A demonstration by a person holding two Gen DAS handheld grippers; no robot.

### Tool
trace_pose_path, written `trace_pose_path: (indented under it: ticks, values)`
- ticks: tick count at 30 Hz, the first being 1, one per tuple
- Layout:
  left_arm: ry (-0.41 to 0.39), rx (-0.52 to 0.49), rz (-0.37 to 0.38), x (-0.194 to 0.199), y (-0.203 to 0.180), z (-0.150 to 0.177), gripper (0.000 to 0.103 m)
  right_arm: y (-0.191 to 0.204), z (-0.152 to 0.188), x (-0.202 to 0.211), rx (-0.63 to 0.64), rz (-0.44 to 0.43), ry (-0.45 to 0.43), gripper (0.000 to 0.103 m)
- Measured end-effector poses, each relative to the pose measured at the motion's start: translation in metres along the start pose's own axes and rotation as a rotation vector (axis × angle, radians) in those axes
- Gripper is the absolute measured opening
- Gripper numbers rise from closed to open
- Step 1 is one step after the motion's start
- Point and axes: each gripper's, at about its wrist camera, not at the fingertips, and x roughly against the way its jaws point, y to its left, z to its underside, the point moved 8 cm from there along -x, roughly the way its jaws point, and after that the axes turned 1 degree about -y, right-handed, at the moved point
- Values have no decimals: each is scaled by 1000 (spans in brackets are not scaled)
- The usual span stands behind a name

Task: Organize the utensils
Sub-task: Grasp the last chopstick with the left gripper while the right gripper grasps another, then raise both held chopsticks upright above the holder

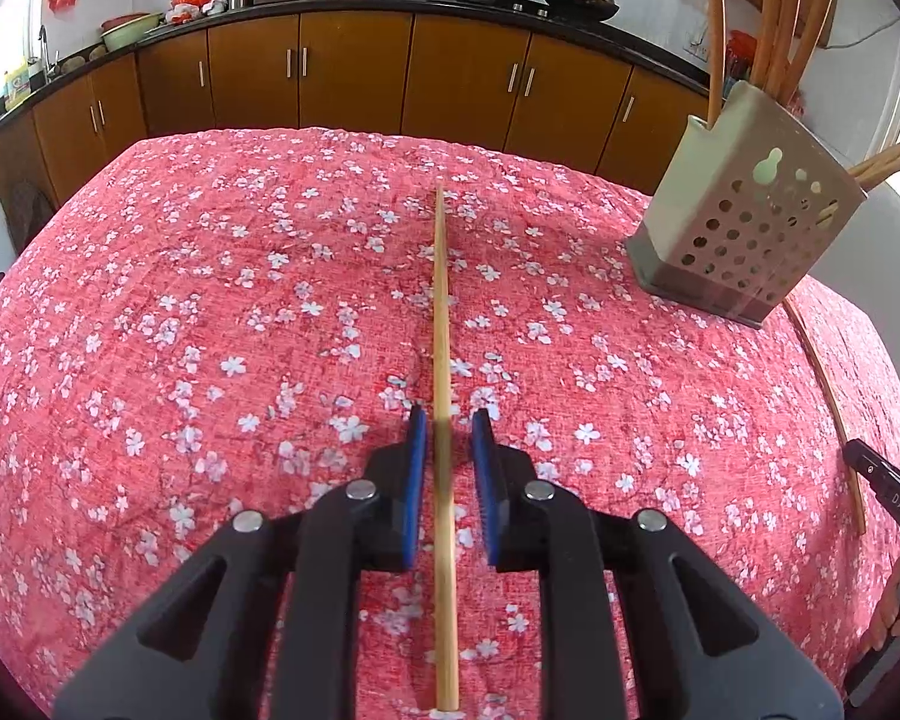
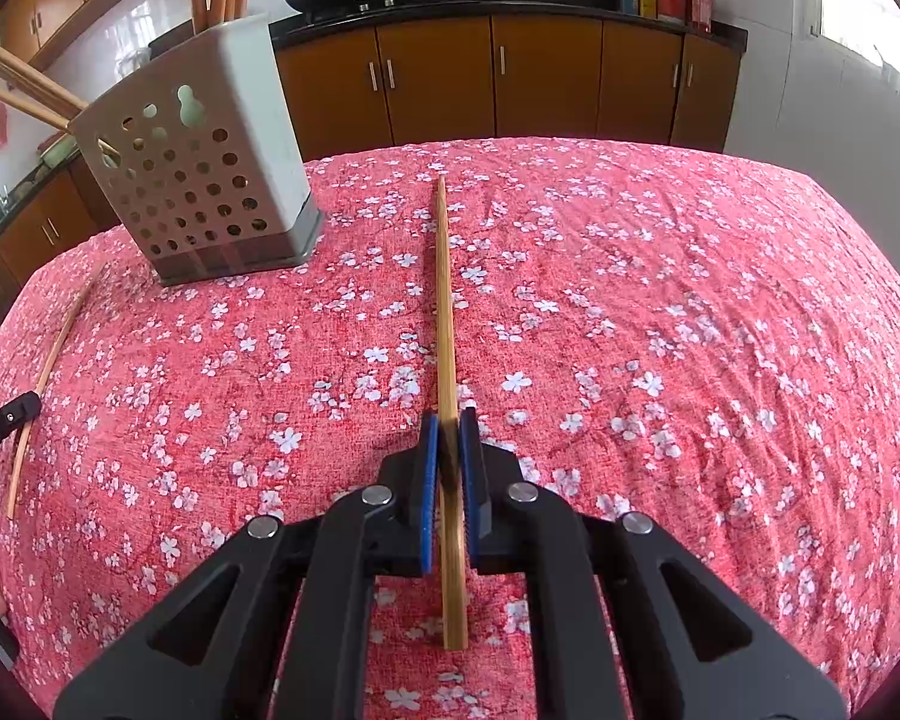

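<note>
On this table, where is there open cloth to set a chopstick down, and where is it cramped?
Open cloth runs left of the left gripper's chopstick, and more right of the right gripper's chopstick, out to the table edges. It is cramped between them, around the holder and the chopsticks leaning from it.

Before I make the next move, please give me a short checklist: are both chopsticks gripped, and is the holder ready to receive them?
1. Right gripper pads pressed on its chopstick: ok.
2. Left gripper pads pressed on its chopstick: not ok; a gap shows on each side of the stick.
3. Holder upright on the tablecloth: ok.
4. Free room in the holder among the stored chopsticks: cannot tell; its opening is not visible from either camera.
5. Left chopstick supported by the tablecloth if not gripped: cannot tell.
</note>
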Motion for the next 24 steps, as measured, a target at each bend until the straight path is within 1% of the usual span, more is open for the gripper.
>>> trace_pose_path:
  ticks: [3,7,10,16,20,22,24]
  values:
    - [0,2,6,1,1,0,17,0,0,0,1,0,0,9]
    - [13,-90,-12,4,-4,2,17,-2,2,2,-1,-5,0,9]
    - [17,-126,-26,5,-5,4,17,-3,5,4,0,-6,1,9]
    - [18,-136,-28,12,-5,13,17,-3,11,10,10,-7,2,9]
    - [18,-139,-27,16,-6,19,16,-3,12,12,5,-14,2,8]
    - [17,-146,-34,18,-6,21,9,-5,13,13,-1,-20,1,8]
    - [19,-150,-34,18,-6,22,8,-5,13,15,-12,-24,-2,8]
